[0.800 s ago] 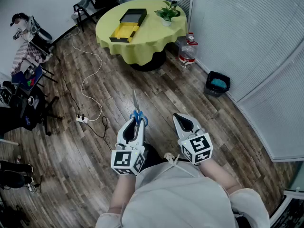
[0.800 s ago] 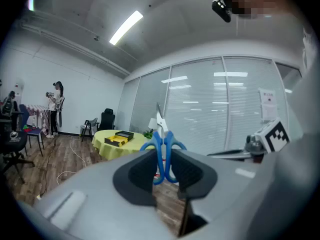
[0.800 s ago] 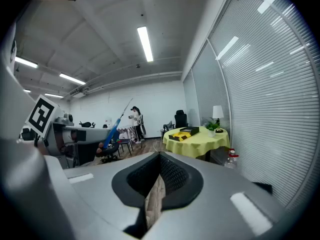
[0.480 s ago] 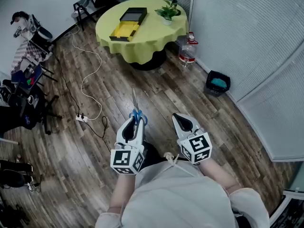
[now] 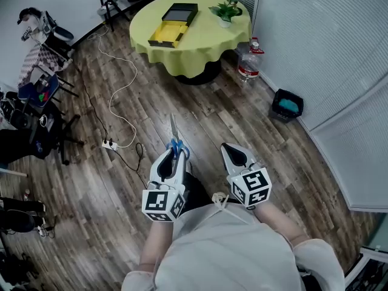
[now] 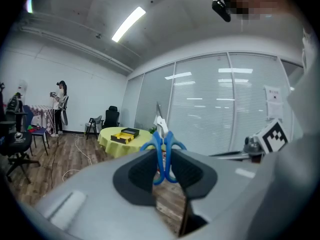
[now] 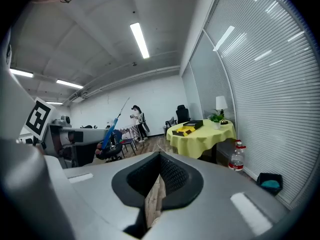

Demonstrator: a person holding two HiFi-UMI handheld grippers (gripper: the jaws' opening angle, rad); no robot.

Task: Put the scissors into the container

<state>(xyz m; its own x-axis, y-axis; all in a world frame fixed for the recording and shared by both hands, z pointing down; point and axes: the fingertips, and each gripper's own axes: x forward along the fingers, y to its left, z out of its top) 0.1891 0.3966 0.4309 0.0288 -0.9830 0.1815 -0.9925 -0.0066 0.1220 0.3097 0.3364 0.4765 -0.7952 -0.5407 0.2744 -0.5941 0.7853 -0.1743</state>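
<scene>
Near the person, the left gripper (image 5: 173,157) is clamped on the blue-handled scissors (image 5: 174,135), blades pointing ahead, while the right gripper (image 5: 233,151) beside it is pressed together on nothing. The pick-up looks done, but the yellow container (image 5: 163,38) waits on the round table (image 5: 203,44) well ahead, so the carry and drop remain.
</scene>
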